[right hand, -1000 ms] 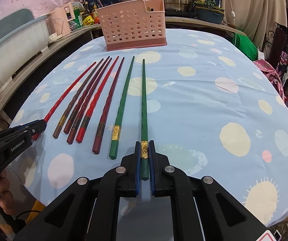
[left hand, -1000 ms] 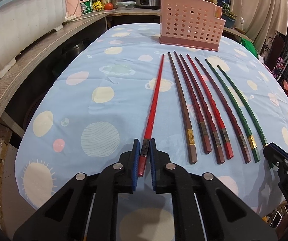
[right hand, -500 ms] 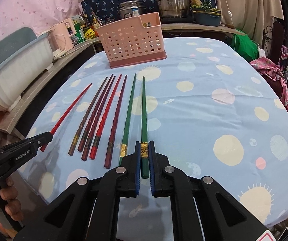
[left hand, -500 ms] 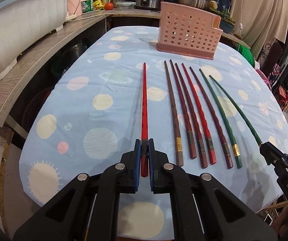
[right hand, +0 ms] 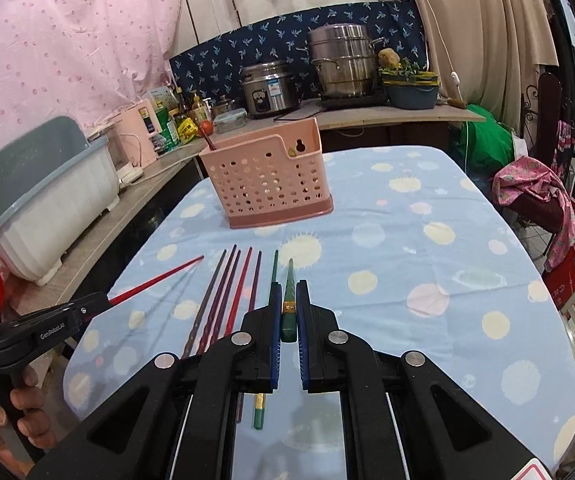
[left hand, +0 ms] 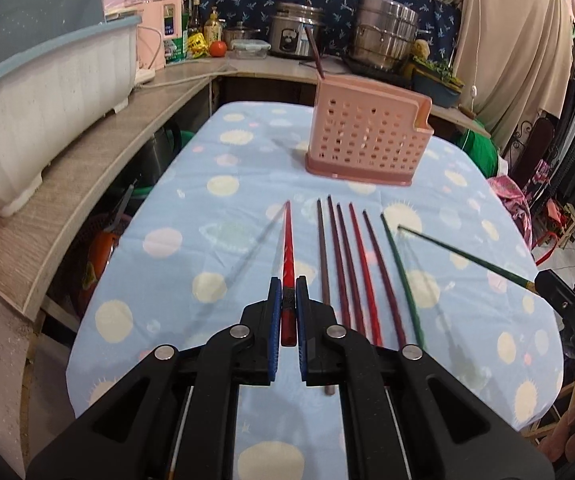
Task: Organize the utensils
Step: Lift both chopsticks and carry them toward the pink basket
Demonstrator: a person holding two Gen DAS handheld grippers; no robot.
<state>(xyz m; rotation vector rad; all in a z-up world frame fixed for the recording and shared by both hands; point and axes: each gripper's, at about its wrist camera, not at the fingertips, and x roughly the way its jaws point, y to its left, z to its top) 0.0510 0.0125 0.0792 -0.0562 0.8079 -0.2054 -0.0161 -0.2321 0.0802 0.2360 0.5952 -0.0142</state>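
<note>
Carrying one chopstick in each hand is the step in hand: the left hand-held gripper (left hand: 286, 312) has its jaws pinched narrow on the thick end of a bright red twisted chopstick (left hand: 287, 248), and the right hand-held gripper (right hand: 288, 312) is clamped just as narrowly on the gold-banded end of a dark green chopstick (right hand: 288, 304). Both sticks hang clear of the counter (left hand: 191, 216) with its pale blue spotted cloth, their thin tips aimed forward. Six more chopsticks (left hand: 351, 264), brown, maroon, red and green, lie side by side on the cloth between the two held ones. The pink perforated plastic utensil basket (left hand: 367, 136) stands upright well beyond them, one dark stick already leaning out of its left corner. Next, I judge, each stick has to be tipped thin end down over the basket's open top and released, without knocking the light basket over.
</note>
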